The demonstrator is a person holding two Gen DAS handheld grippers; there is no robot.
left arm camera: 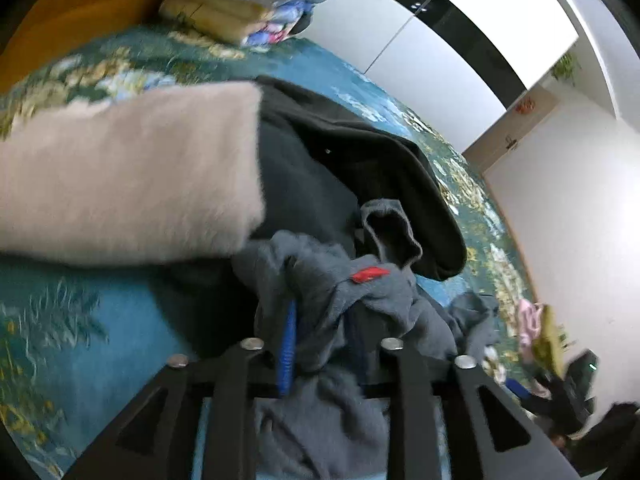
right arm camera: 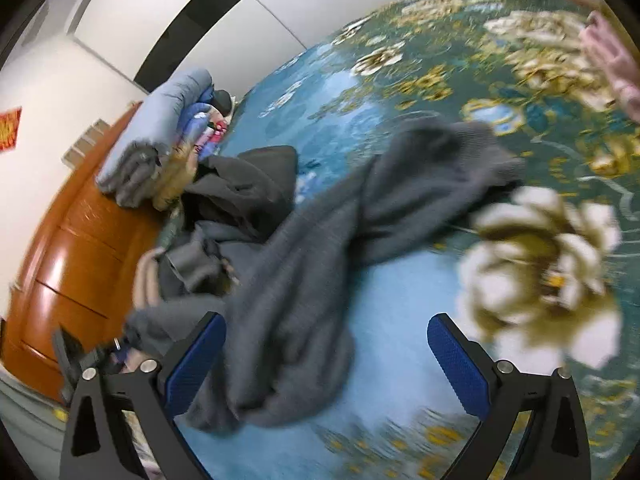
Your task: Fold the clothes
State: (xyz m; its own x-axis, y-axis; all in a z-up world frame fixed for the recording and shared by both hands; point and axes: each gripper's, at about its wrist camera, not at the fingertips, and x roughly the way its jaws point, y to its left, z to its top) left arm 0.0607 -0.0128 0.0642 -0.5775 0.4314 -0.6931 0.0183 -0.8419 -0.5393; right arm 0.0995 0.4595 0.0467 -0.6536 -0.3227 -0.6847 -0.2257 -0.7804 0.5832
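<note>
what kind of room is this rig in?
Most likely a bedroom: a bed under a teal floral bedspread, a wooden headboard with folded bedding stacked against it, and white wardrobe doors behind.

Bunched grey knit garment is covering most of the left gripper's blue-padded fingers, hiding whether the pads are pressing it. At nine o'clock, a fuzzy beige folded sweater is running off the frame edge. In the right wrist view, the large cream flower print at three o'clock is smearing with blur.
</note>
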